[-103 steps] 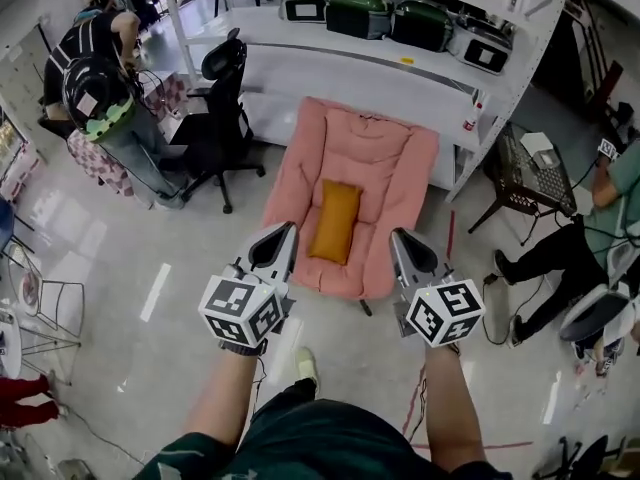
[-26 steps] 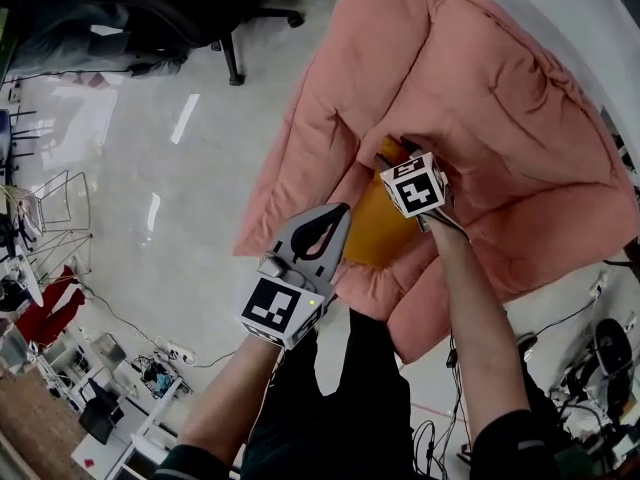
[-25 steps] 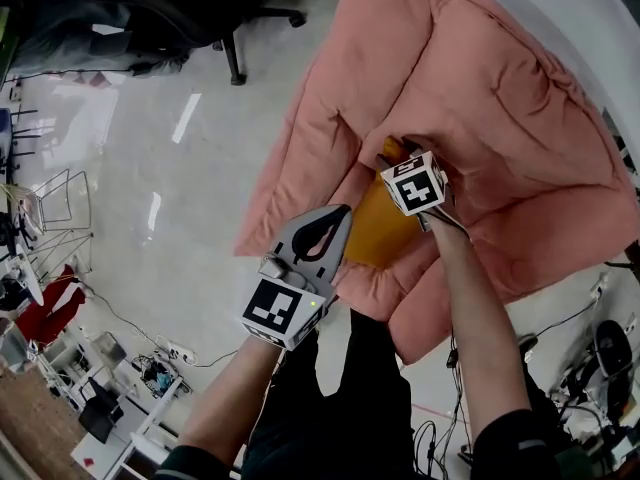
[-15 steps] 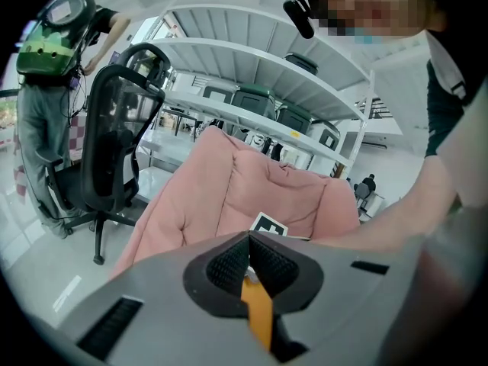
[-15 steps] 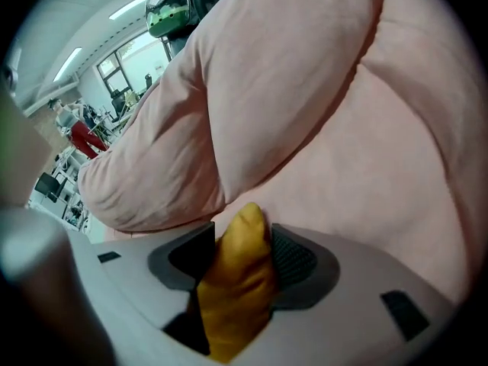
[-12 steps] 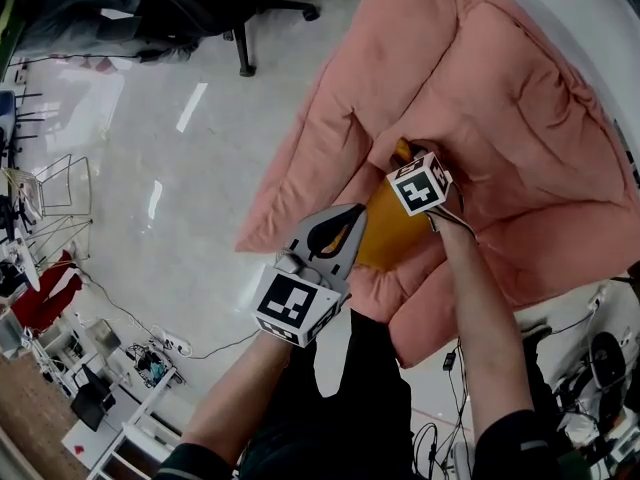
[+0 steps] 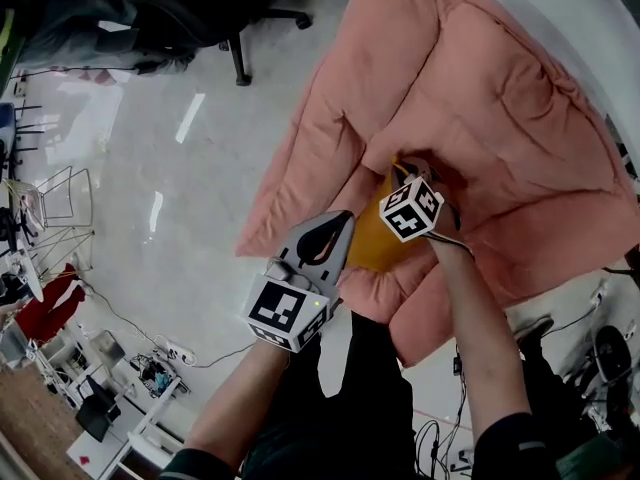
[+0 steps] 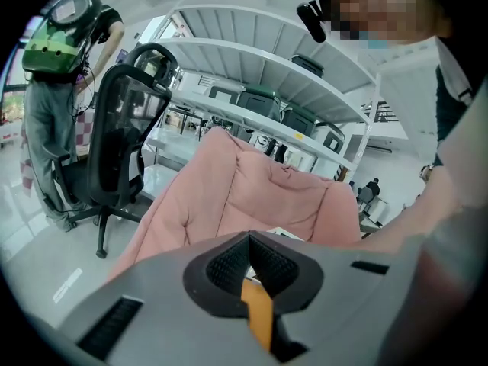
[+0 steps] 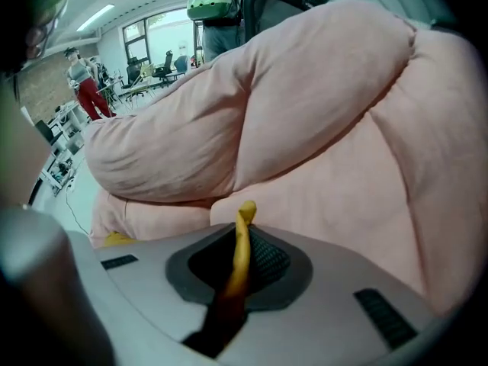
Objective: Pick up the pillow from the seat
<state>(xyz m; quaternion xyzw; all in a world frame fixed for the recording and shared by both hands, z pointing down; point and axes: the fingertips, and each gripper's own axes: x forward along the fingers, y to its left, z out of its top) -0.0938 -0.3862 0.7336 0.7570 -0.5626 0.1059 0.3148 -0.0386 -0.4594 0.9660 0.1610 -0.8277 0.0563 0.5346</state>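
Head view first: the orange pillow [image 7: 370, 240] lay in the hollow of the pink seat [image 7: 480, 98], close to the seat's front edge, and both tools were in on it. The right hand-held gripper [image 9: 242, 233] was down at the pillow's far end. In the right gripper view its jaws were closing with a thin upright fold of the orange cover caught between the pads. The tip of that fold poked out above them, and pink padding bulged just behind. The left hand-held gripper [image 7: 342, 220] hung at the pillow's near left edge; whether it touched the fabric could not be told. In the left gripper view its jaws stood together at the tips, with a sliver of orange showing through the slit below them and the seat's back rising beyond. A black office chair [image 8: 122, 139] stood on the shiny floor [image 7: 150, 168] to the seat's left. White shelving [image 8: 252, 59] ran along behind it all.
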